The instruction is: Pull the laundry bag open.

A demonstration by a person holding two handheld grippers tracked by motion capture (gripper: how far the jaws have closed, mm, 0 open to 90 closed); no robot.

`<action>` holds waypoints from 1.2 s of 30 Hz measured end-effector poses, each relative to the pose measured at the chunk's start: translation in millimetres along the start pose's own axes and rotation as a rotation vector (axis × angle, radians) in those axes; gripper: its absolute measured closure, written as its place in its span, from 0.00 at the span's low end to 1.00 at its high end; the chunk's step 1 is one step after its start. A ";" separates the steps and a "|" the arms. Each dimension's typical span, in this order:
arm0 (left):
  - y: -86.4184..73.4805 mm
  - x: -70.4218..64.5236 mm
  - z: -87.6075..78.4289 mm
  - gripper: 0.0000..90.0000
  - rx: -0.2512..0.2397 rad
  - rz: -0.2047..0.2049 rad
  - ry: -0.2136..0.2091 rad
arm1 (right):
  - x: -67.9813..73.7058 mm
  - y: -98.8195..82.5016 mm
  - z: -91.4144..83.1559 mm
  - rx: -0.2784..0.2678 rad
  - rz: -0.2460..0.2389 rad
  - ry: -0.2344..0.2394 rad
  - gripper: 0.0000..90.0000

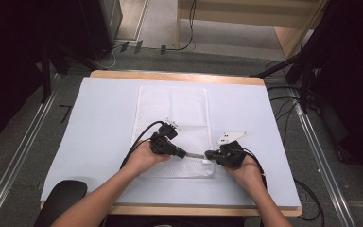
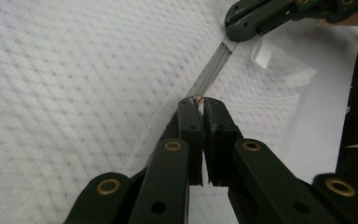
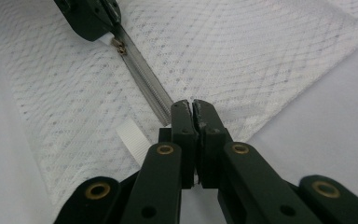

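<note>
A white mesh bag (image 1: 172, 118) lies flat on the pale blue table cover (image 1: 99, 127), with a grey zipper (image 1: 196, 155) along its near edge. My left gripper (image 1: 182, 153) is shut on the small brass zipper pull (image 2: 198, 98), as its own view shows (image 2: 199, 101). My right gripper (image 1: 208, 154) is shut on the end of the zipper tape (image 3: 149, 84), with its jaws pressed together (image 3: 189, 105). The two grippers face each other a short way apart along the zipper (image 2: 213, 69). In the right gripper view, the left gripper (image 3: 106, 33) holds the pull (image 3: 120, 46) at the top left.
A white ribbon tab (image 3: 133, 135) sticks out of the bag near the right gripper (image 2: 233, 29). The table's wooden edge (image 1: 179, 75) shows at the back. A dark rounded object (image 1: 61, 196) sits at the front left corner. Cables trail from both grippers.
</note>
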State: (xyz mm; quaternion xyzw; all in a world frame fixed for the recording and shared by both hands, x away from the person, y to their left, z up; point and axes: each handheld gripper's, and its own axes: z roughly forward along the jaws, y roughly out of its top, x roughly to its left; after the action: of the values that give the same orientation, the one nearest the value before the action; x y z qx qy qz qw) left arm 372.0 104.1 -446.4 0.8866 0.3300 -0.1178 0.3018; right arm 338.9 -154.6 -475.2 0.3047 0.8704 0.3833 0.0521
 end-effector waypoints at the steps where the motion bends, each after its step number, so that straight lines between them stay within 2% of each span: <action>1: -1.1 1.8 -2.7 0.98 -0.004 -0.010 0.003 | 0.2 0.1 0.1 0.000 0.001 -0.002 0.99; 3: -2.8 5.2 -7.8 0.98 -0.001 -0.019 -0.002 | 0.3 0.2 0.1 0.001 0.001 -0.002 0.99; 4: -3.5 6.1 -9.2 0.98 -0.006 -0.028 -0.020 | 0.4 0.4 0.1 0.003 0.002 -0.001 0.99; 5: -3.9 4.8 -9.9 0.98 0.003 -0.023 0.004 | 0.6 0.5 0.2 0.002 0.004 -0.001 0.99; 6: -4.5 4.5 -10.4 0.98 0.015 -0.008 0.006 | 0.2 0.7 0.1 0.005 0.000 0.000 0.99; 9: -7.3 7.0 -14.7 0.98 0.022 -0.016 0.025 | -2.2 0.9 0.4 0.007 0.010 0.019 1.00; 12: -10.6 14.9 -23.3 0.98 0.013 -0.051 0.007 | -0.7 -1.5 0.0 -0.008 0.010 0.008 1.00; 13: -12.2 16.4 -25.1 0.98 0.011 -0.057 -0.008 | -0.7 -1.5 0.0 -0.008 0.010 0.008 1.00; 16: -16.7 19.1 -28.6 0.98 0.027 -0.053 -0.002 | -0.4 -2.7 0.2 -0.020 0.001 0.002 1.00; 17: -18.5 21.1 -30.6 0.98 0.018 -0.066 -0.014 | -1.3 -2.7 0.4 -0.022 0.004 0.010 1.00; 22: -22.0 23.5 -33.9 0.98 0.017 -0.066 0.001 | -1.4 -3.1 0.5 -0.025 0.002 0.010 1.00; 26: -30.9 32.7 -43.6 0.98 0.017 -0.083 0.008 | -2.8 -3.4 0.1 -0.023 0.013 0.020 1.00; 31: -35.8 37.1 -50.2 0.98 0.010 -0.098 0.007 | -3.5 -2.8 0.2 -0.020 0.014 0.024 1.00; 35: -41.8 42.4 -56.1 0.98 0.015 -0.105 0.026 | -3.5 -2.1 0.2 -0.016 0.013 0.026 1.00; 36: -43.5 44.0 -57.9 0.98 0.014 -0.115 0.018 | -3.6 -1.9 0.2 -0.014 0.013 0.027 1.00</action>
State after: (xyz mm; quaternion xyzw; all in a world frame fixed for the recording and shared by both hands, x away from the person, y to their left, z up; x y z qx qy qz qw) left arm 377.2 188.3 -438.5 0.8693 0.3821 -0.1293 0.2856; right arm 341.0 -157.6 -477.2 0.3046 0.8664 0.3937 0.0398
